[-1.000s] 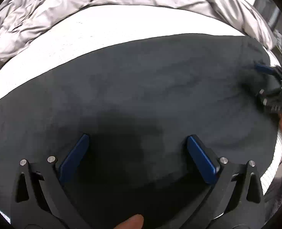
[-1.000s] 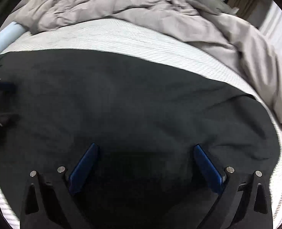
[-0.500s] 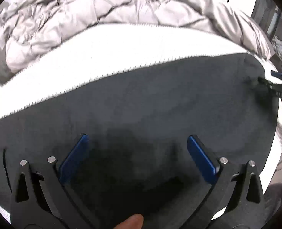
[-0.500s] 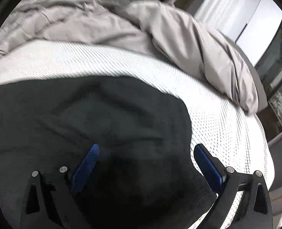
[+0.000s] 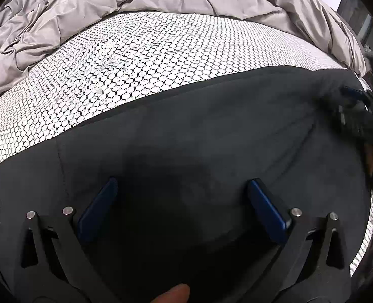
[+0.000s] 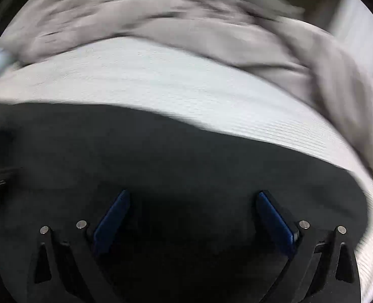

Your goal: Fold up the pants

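Note:
Dark grey pants point(image 5: 211, 139) lie spread flat across a white patterned mattress point(image 5: 135, 58), filling the lower half of both views. My left gripper point(image 5: 181, 192) hovers just above the cloth, open, its blue pads wide apart with nothing between them. In the right wrist view, which is motion-blurred, my right gripper point(image 6: 194, 204) is also open over the pants point(image 6: 186, 156). The right gripper point(image 5: 355, 101) also shows at the far right edge of the left wrist view, over the pants' end. A vertical seam point(image 5: 61, 161) runs down the cloth at left.
A rumpled grey duvet point(image 5: 135, 0) is heaped along the far side of the mattress point(image 6: 186, 75) and curls round the right side point(image 6: 338, 75). A fingertip point(image 5: 171, 295) shows at the bottom of the left wrist view. The mattress edge point(image 5: 365, 240) drops off at right.
Both views have drawn back, so more white mattress shows beyond the pants. The right wrist view swung right half a second ago and has swung back left. Both grippers stayed open.

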{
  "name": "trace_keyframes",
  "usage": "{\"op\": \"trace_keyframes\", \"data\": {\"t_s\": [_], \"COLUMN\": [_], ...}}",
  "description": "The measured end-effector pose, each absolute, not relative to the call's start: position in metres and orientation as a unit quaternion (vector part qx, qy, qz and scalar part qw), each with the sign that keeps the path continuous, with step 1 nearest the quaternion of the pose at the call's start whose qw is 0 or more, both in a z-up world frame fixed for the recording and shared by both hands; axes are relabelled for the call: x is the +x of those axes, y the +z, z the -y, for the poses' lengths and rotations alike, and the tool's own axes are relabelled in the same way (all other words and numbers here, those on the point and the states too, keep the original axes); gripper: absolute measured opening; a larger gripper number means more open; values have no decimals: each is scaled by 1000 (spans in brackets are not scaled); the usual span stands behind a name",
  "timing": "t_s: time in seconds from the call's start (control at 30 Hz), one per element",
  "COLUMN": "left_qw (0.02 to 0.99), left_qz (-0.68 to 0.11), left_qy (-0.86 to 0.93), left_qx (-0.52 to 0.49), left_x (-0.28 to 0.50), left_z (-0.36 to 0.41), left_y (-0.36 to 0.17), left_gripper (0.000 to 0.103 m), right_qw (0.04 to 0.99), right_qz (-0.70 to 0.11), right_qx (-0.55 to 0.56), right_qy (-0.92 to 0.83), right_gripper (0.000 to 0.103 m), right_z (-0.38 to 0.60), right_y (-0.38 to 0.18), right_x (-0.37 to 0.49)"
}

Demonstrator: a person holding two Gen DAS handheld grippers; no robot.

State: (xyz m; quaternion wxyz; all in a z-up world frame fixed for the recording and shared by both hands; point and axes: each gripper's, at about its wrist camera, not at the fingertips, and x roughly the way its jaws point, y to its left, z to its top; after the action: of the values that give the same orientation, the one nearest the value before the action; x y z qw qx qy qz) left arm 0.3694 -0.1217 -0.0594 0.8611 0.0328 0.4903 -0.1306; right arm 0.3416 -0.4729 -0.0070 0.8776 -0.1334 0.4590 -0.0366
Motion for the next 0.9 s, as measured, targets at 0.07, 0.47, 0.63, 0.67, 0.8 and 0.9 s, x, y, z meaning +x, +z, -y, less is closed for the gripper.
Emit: {"op": "trace_keyframes", "data": {"t_s": [0.07,0.47,0.63,0.67,0.8,0.9], "left_qw": [862,867,867,868,869,871], "left_qz": [-488,-481,-488,-490,-490,-490], "left_qy": [-130,-133,-97,-85,-64,8], "left_qx": [38,2,-1,5,-13,11], "left_x": [370,406,419,417,404,392], "left_z": [124,148,141,133,79,43], "left_y": [-59,-44,-59,-58,-62,-61], "left_gripper": [103,102,103,103,103,103], "right_qw": [879,891,862,860,862,864], "right_qz": [-464,-447,-494,-493,-488,-486], "right_qx": [-65,-85,-86,-115,-118,-117], "right_qy": [-86,10,72,66,62,60], "right_gripper": [100,100,100,101,101,101], "right_z": [528,469,436,432,436,442], "right_y": [-6,30,-1,-6,-7,-7], "right_x": [349,310,311,308,298,296]}}
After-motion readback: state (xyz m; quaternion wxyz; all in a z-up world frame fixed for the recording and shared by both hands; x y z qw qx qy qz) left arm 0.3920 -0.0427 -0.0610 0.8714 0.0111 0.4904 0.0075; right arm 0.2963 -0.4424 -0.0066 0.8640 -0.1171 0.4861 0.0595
